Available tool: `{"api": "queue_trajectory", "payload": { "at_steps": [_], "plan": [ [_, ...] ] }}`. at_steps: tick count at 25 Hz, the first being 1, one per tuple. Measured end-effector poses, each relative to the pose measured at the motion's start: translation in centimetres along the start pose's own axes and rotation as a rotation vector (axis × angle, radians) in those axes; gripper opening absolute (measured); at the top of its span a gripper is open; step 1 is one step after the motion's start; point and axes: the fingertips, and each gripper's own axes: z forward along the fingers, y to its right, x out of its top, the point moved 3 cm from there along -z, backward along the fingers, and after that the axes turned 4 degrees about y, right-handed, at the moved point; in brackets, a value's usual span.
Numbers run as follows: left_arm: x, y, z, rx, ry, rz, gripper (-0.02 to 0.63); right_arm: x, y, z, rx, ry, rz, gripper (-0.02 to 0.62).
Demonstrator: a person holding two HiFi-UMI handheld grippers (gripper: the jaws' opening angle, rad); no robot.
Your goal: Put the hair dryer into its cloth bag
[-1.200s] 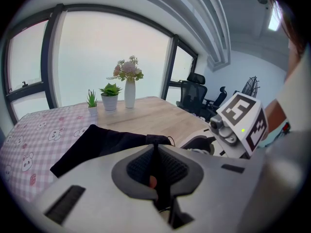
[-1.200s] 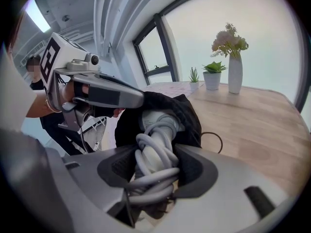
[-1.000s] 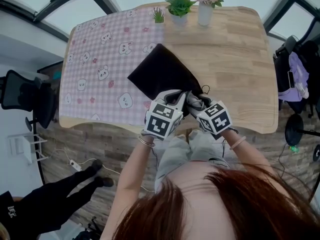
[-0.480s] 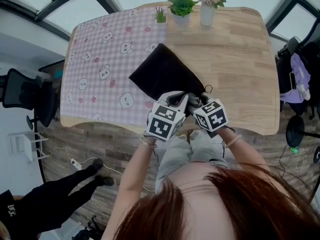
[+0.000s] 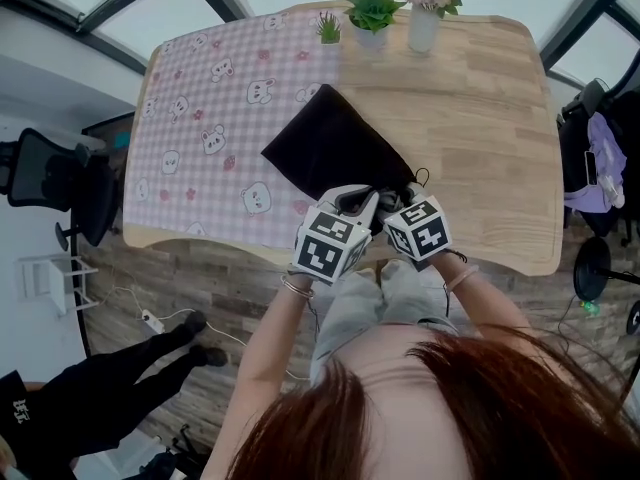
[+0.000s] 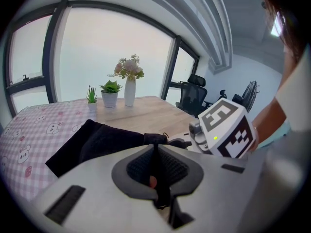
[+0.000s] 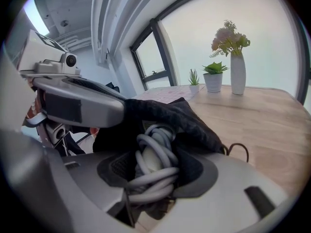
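The black cloth bag lies on the table, its mouth toward the near edge. My left gripper is shut on the bag's black rim, holding the mouth up. My right gripper sits just right of it, shut on the grey hair dryer, whose grey cord is coiled around it. In the right gripper view the dryer's front end pokes into the dark bag opening, with the left gripper above left. Most of the dryer is hidden by cord and cloth.
A pink checked cloth covers the left half of the wooden table. A potted plant, a flower vase and a tiny plant stand at the far edge. An office chair stands at the left, and a person's legs show below it.
My right gripper has edged left, closer to the left gripper and the bag mouth, carrying the dryer. The left gripper has kept still.
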Motion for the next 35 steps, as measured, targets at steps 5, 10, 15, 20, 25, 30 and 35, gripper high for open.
{"api": "queue_trajectory", "payload": {
  "at_steps": [5,10,15,20,25,30,35],
  "plan": [
    [-0.3,0.0,0.0,-0.006,-0.004,-0.018,0.026,0.3,0.1,0.6,0.007,0.012,-0.030,0.227],
    [-0.4,0.0,0.1,-0.010,-0.008,-0.021,0.026,0.7,0.4,1.2,0.005,0.020,-0.059,0.227],
    [-0.5,-0.2,0.0,-0.010,-0.010,-0.027,0.026,1.1,0.4,1.9,0.002,0.033,-0.063,0.229],
    [-0.7,-0.4,-0.2,-0.016,-0.012,-0.034,0.026,2.3,0.1,2.5,-0.004,0.068,-0.081,0.229],
    [-0.8,-0.5,-0.2,-0.018,-0.012,-0.044,0.026,2.0,0.2,3.2,0.007,0.067,-0.073,0.229],
    [-1.2,-0.8,-0.1,-0.020,-0.019,-0.061,0.026,2.1,0.2,3.6,0.013,0.081,-0.066,0.229],
    [-1.4,-1.0,0.1,-0.015,-0.021,-0.071,0.026,1.9,0.4,4.0,0.034,0.081,-0.050,0.233]
  ]
}}
